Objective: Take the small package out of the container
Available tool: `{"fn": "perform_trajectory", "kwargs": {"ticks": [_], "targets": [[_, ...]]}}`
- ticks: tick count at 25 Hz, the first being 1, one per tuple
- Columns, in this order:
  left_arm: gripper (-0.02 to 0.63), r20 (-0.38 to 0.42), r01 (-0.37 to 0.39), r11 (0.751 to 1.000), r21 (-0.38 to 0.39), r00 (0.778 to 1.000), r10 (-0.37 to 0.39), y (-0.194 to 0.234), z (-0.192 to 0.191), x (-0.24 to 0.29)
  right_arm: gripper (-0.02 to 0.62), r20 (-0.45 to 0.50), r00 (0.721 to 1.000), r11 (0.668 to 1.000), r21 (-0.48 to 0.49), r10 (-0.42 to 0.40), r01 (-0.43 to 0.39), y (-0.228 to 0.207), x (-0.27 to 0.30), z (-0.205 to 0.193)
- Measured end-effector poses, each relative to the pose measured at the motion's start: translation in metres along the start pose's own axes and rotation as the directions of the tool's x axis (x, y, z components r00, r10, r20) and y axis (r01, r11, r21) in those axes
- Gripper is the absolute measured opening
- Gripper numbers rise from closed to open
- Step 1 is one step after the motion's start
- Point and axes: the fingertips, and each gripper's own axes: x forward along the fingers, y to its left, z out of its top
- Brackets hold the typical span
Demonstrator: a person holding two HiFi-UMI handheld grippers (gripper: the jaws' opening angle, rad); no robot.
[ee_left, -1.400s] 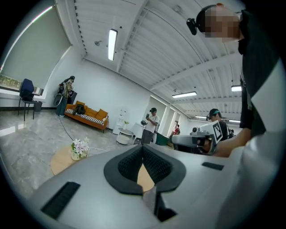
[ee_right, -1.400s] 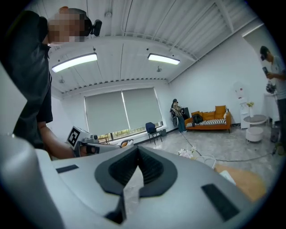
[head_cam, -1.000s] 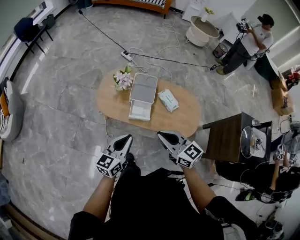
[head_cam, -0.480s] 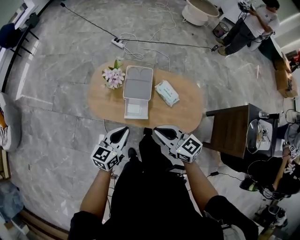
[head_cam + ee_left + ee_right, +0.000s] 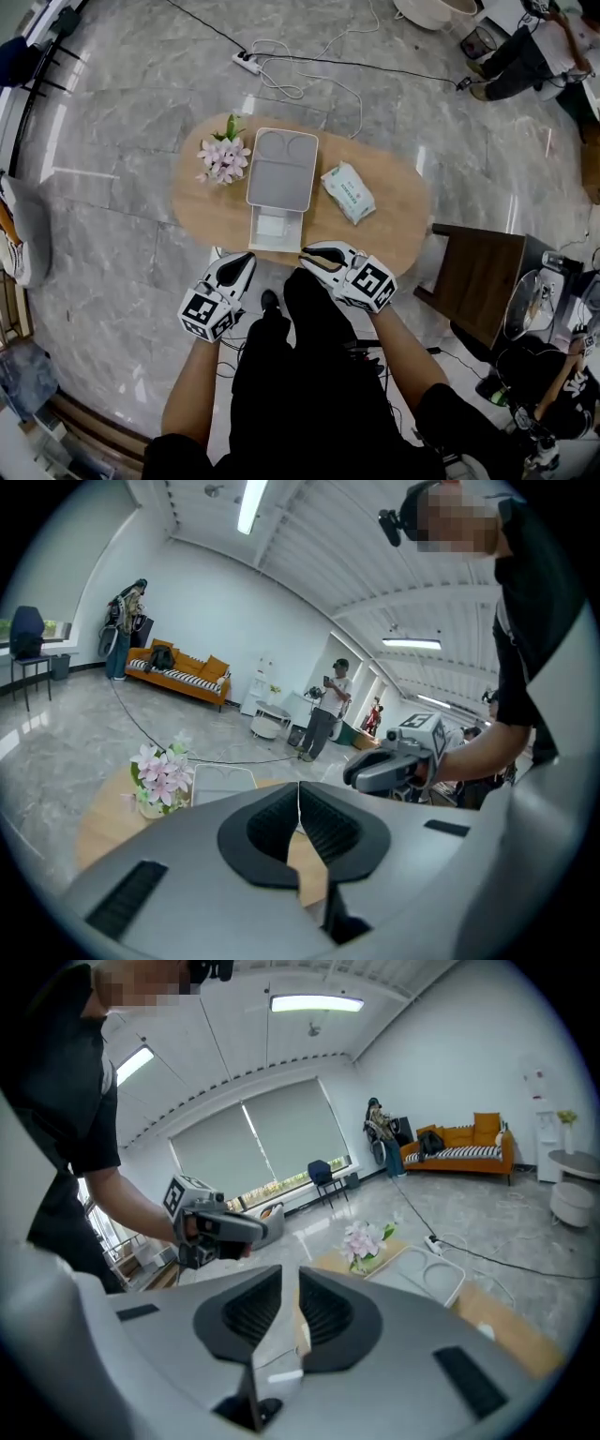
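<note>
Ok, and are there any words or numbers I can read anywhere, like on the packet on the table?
No words can be read here.
Packet on the table: green and white print, too small to read.
White box: no writing shows.
Cubes on the left claw and right claw: black-and-white square patterns, no letters or numbers. The right claw has just been opening, nothing in it.

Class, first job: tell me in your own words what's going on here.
A person stands at an oval wooden table, a claw in each hand, neither touching anything yet. The left claw is shut; the right claw has just been opening, nothing between its jaws. On the table sit a white container, flowers and a small pack beside it.
</note>
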Motion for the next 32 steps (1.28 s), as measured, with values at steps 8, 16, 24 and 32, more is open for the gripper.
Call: {"fn": "perform_trajectory", "kwargs": {"ticks": [8, 16, 24, 32], "targets": [[0.017, 0.041, -0.112, 0.992, -0.066, 0.993, 0.114, 0.043, -0.021, 0.01, 0.098, -0.14, 0.986, 0.995, -0.033, 0.087, -0.093, -0.052, 0.074, -0.042], [0.017, 0.047, -0.104, 0.993, -0.054, 0.993, 0.106, 0.102, -0.071, 0.025, 0.131, -0.325, 0.942, 0.989, -0.086, 0.089, -0.123, -0.072, 0.16, -0.104], [0.017, 0.053, -0.017, 0.996, -0.09, 0.998, 0.022, 0.13, -0.109, 0.032, 0.144, -0.461, 0.882, 0.985, -0.17, -0.099, 0.022, -0.111, 0.208, -0.167], [0.017, 0.049, 0.034, 0.994, -0.101, 0.998, -0.03, 0.139, -0.125, 0.033, 0.144, -0.563, 0.798, 0.953, -0.3, -0.213, 0.043, -0.126, 0.228, -0.206]]}}
